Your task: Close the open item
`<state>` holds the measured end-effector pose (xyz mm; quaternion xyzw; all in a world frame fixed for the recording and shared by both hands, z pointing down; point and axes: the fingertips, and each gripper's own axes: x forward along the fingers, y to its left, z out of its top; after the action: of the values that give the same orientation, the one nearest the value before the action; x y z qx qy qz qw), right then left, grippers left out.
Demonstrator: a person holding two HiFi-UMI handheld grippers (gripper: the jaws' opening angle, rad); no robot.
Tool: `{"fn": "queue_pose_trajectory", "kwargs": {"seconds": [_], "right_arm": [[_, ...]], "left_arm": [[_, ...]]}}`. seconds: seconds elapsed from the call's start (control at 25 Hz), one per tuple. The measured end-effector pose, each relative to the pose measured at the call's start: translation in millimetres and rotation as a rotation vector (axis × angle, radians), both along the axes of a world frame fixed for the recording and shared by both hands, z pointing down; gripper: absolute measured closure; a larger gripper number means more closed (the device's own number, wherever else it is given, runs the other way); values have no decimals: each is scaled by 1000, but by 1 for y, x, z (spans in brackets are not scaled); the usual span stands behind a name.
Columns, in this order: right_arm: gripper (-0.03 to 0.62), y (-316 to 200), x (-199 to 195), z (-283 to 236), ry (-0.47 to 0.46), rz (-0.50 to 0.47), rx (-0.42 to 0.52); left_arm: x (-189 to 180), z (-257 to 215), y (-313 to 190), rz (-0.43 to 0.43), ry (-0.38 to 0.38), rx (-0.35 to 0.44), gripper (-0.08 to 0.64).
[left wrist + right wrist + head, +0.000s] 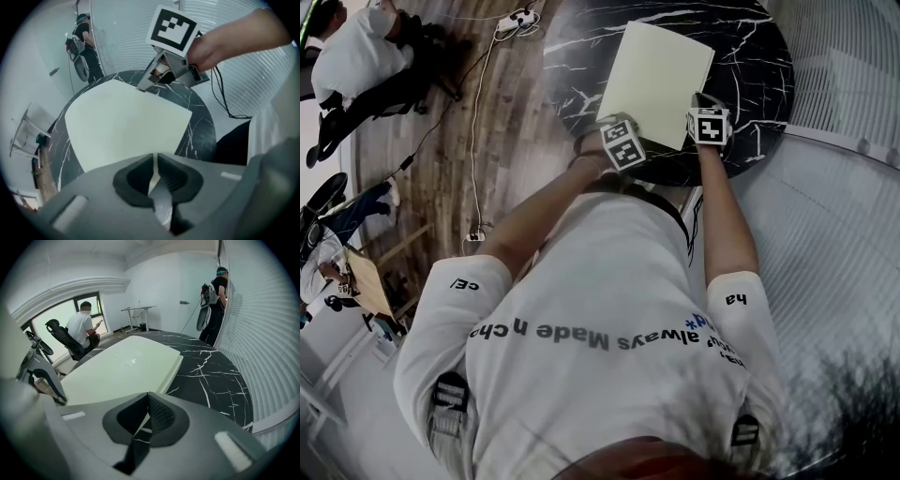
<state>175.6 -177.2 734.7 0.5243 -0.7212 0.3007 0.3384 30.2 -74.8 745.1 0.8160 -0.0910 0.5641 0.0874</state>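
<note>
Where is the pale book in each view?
Head view: the pale book lies top centre.
Left gripper view: the pale book fills the centre.
Right gripper view: the pale book sits centre-left.
Shared landmark: the black marble table under it.

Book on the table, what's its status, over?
Left gripper jaws almost together by the book, grip unclear. Right gripper shut, empty. The book lies closed, flat on the marble table. Nothing in the way.

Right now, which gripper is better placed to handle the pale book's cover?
Left: the left gripper looks pinched on the pale book at its near edge. The right gripper is shut on nothing, over the table beside it.
</note>
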Motion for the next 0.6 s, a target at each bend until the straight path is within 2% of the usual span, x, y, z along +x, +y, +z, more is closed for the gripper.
{"fn": "queue_pose_trajectory", "kwargs": {"seconds": [0.28, 0.48, 0.6], "right_arm": [[591, -5, -1, 3, 3, -18, 24], [591, -7, -3, 1, 49, -49, 34], [591, -11, -10, -6, 32, -59, 63]], "left_arm": [[1, 0, 0, 14, -3, -18, 529], [1, -1, 0, 33, -3, -19, 529], [2, -1, 1, 56, -4, -8, 531]]}}
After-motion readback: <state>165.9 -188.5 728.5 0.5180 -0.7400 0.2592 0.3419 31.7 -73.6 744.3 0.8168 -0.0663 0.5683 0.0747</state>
